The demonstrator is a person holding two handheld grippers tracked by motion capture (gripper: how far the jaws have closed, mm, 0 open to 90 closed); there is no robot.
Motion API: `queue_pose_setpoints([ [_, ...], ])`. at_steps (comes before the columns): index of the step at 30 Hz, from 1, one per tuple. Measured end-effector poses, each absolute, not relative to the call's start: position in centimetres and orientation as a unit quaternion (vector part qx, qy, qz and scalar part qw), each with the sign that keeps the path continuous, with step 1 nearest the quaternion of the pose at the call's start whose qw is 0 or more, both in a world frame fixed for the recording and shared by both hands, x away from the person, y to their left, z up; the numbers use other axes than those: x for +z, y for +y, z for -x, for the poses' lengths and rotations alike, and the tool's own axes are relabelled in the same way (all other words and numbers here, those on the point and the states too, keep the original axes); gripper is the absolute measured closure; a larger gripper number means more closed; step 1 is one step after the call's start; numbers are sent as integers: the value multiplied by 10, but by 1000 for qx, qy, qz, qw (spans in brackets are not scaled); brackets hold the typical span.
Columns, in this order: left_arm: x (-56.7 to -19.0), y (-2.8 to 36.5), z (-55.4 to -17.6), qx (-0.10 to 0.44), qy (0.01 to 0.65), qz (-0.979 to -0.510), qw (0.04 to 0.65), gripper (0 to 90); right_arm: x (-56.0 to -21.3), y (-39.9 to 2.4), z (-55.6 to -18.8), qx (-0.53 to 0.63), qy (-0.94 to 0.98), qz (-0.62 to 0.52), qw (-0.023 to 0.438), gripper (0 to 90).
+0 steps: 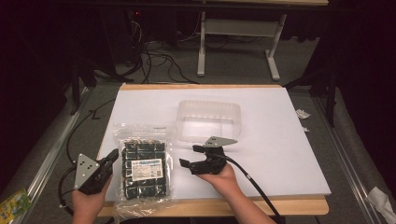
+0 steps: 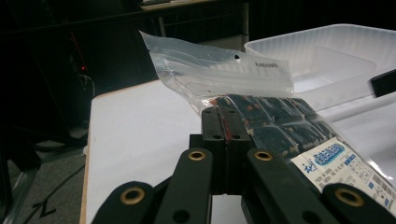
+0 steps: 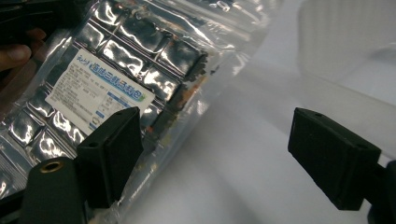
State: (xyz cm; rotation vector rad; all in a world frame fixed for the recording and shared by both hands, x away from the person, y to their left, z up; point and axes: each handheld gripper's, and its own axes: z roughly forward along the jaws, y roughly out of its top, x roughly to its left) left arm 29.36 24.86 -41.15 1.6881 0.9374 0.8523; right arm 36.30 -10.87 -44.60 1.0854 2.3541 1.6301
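Clear plastic packet (image 1: 143, 163) of dark square pieces, white printed label on top, lies flat at the near-left of the white table (image 1: 280, 154), just beside and nearer than the translucent tub (image 1: 208, 120).

Left gripper (image 1: 113, 156) sits at the packet's left edge; in the left gripper view its jaws stand pressed together, with the packet's edge at or just past their tips (cannot tell whether any film is caught between them). Right gripper (image 1: 192, 157) is just to the right of the packet, jaws wide apart and holding nothing; in the right gripper view the left jaw overlaps the packet's margin.

Handling, as judged: packet looks light and thin. Film is glossy and crinkled, so likely slippery and floppy; the tiled contents should give the middle some stiffness, and may be brittle. The far sealed strip with the hang hole curls up off the table in the left gripper view. Best hold is probably a clear sealed margin, not the filled middle.
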Motion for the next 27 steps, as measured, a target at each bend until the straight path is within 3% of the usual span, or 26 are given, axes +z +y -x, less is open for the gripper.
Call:
queue_pose_setpoints([
  [11, -410, 244, -293, 353, 374, -700, 496, 900, -471, -59, -386, 531, 760, -370, -62, 219],
  [14, -410, 243, -294, 352, 375, -702, 493, 900, -473, -57, -387, 541, 754, -363, -87, 345],
  [15, -410, 243, -294, 351, 375, -704, 490, 900, -468, -59, -383, 546, 753, -360, -74, 459],
  [16, -410, 244, -294, 353, 376, -704, 488, 900, -468, -59, -383, 546, 753, -360, -74, 459],
  [17, -409, 244, -294, 352, 377, -703, 489, 900, -462, -66, -381, 556, 747, -359, -65, 576],
  [24, -400, 239, -295, 347, 378, -695, 504, 900, -437, -85, -372, 587, 729, -351, -40, 713],
  [27, -394, 230, -294, 347, 370, -694, 511, 900, -416, -99, -367, 602, 719, -347, -8, 747],
])
